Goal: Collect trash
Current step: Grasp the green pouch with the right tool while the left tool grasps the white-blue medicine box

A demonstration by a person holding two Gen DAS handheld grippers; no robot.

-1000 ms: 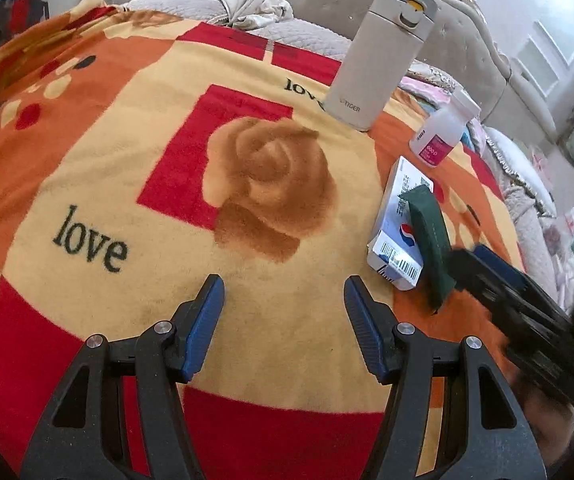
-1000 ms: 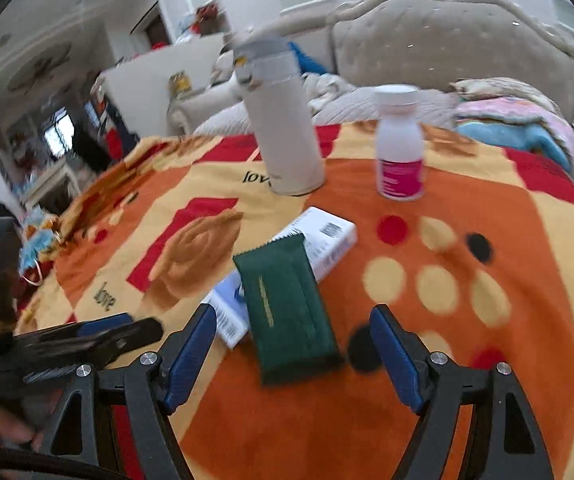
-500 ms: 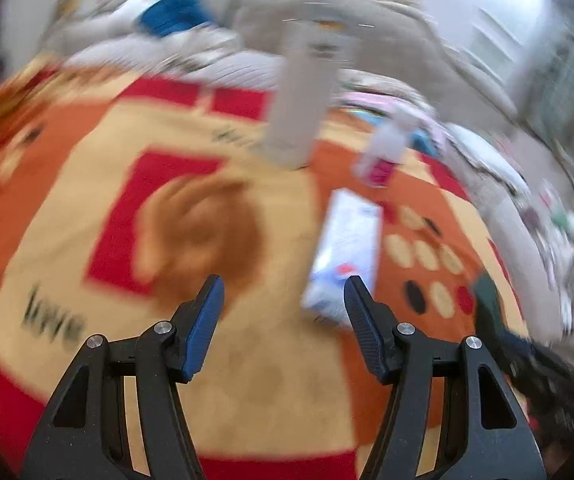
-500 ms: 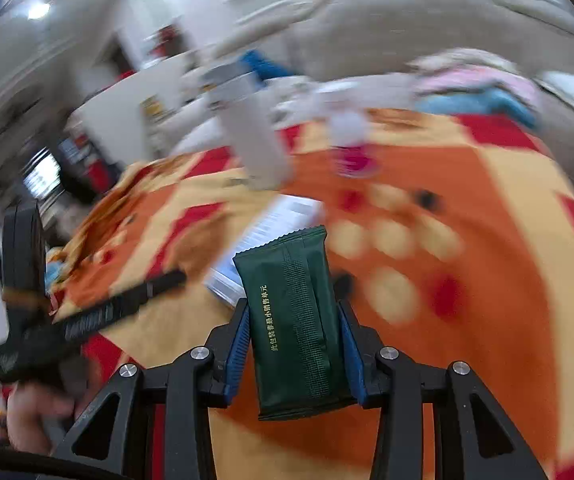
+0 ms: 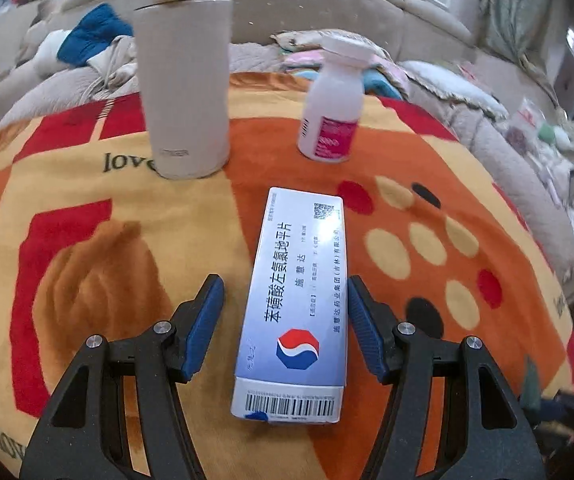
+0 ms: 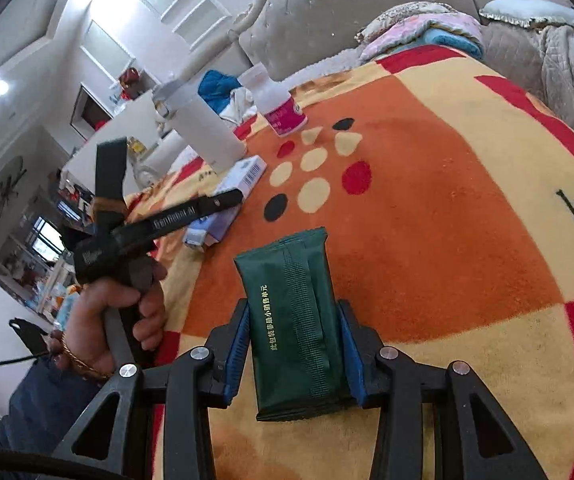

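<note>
The right claw (image 6: 293, 354) grips a dark green packet (image 6: 293, 320) above the orange blanket (image 6: 427, 220), while the left claw (image 5: 285, 312) straddles a medicine box (image 5: 297, 300) unclamped, a white thermos (image 5: 185, 80) and pill bottle (image 5: 333, 108) standing just beyond.

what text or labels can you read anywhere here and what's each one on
"love", cut off by the flask: on the blanket
"TIGER", faint: on the white flask
"苯磺酸左氨氯地平片" and "施慧达": on the blue-white medicine box; its small print, QR code and barcode digits are too small to read
"此包装非最小销售单元": on the green packet in the right tongs
Pink label on the white pill bottle: blurred, unreadable
Branding on the left tongs: blurred
</note>
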